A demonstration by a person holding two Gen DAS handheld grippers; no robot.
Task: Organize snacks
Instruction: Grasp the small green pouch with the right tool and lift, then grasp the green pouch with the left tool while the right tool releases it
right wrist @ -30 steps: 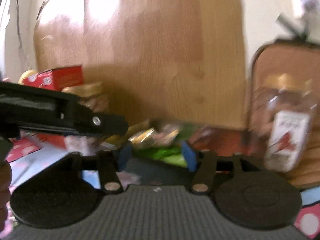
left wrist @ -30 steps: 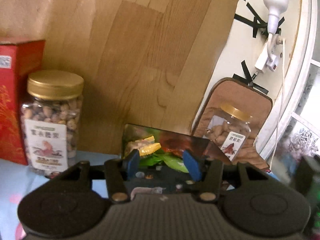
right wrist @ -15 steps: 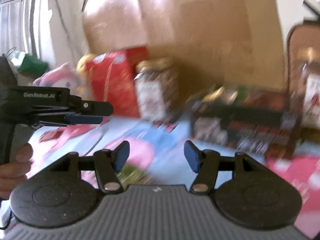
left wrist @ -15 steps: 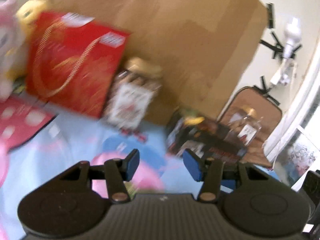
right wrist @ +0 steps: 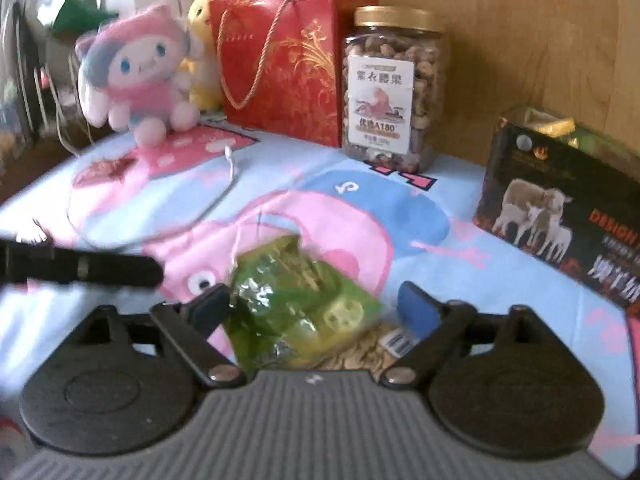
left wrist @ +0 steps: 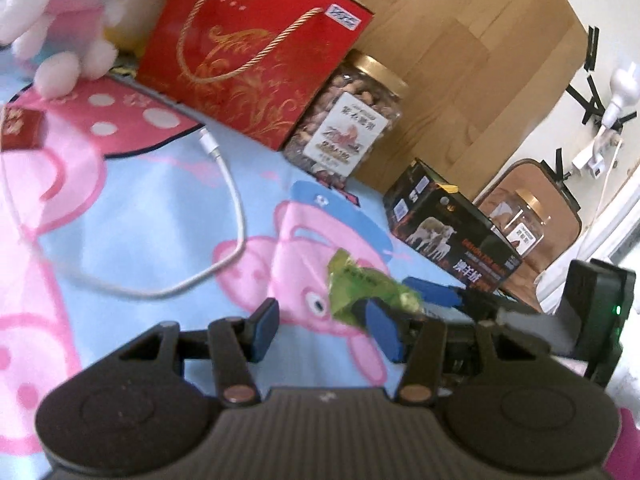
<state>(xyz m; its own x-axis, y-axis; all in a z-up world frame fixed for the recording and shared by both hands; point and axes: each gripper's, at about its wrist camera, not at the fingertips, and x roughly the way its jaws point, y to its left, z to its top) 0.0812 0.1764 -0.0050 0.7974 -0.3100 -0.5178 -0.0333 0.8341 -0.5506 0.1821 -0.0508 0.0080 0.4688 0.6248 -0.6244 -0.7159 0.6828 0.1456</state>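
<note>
Left wrist: left gripper (left wrist: 326, 330) jaws apart, empty, above cartoon blanket (left wrist: 120, 208). Green snack packet (left wrist: 366, 286) lies just ahead. Gold-lidded jar (left wrist: 348, 120) full of nuts beside red gift bag (left wrist: 248, 52); black box (left wrist: 452, 232); second jar (left wrist: 520, 220) further back.

Right wrist: right gripper (right wrist: 316, 308) jaws just widened, packet (right wrist: 296, 300) between them; right pad clear of it, left pad contact unclear. Black box (right wrist: 560, 208) open-topped, gold wrappers inside.

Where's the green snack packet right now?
In the right wrist view, the green packet lies on the cartoon sheet between the right gripper's open jaws, left of the black box.
</note>
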